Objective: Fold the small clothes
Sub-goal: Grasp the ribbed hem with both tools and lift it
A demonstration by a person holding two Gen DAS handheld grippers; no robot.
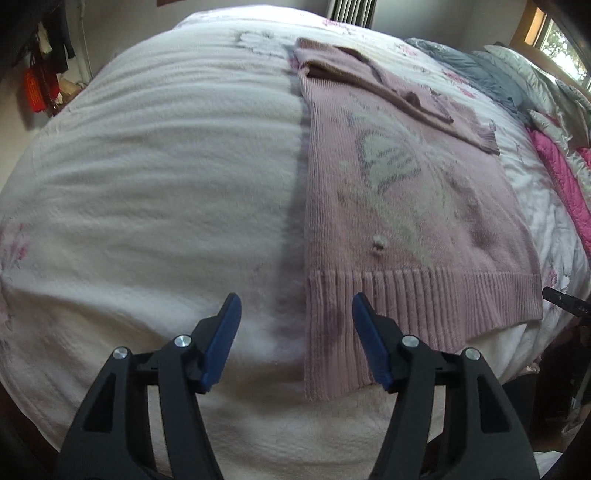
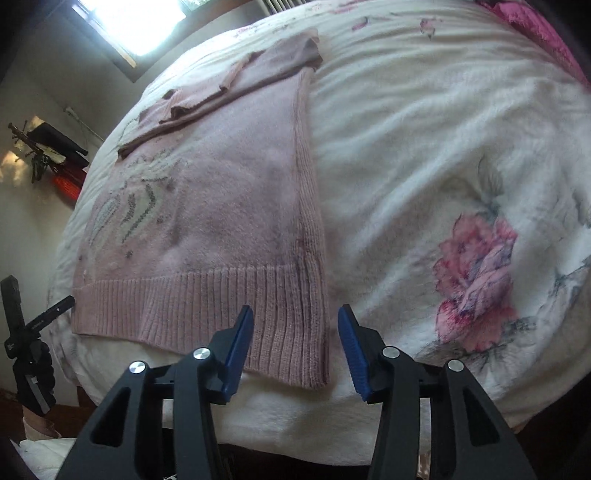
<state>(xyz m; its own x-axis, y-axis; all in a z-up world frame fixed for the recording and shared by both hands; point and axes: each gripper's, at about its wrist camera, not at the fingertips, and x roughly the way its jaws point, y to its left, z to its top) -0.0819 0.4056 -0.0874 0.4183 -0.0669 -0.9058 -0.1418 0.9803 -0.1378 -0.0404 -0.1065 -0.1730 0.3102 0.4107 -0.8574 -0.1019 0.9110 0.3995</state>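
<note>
We are in a home bedroom — a bed (image 1: 147, 166) with floral blanket (image 2: 461, 221), window (image 2: 129, 22), clothes (image 1: 48, 74) hung by the wall.

Pink sweater (image 1: 406, 206) motif soft with blur, shape unclear. Far sleeve cuff (image 1: 487, 142) fuzzy. Pink quilt (image 1: 561, 177) cut off by right edge of left wrist view. Hanging items (image 1: 40, 85) at far left too small to identify. Window (image 2: 129, 22) blown out, cropped by top edge in right wrist view.
</note>
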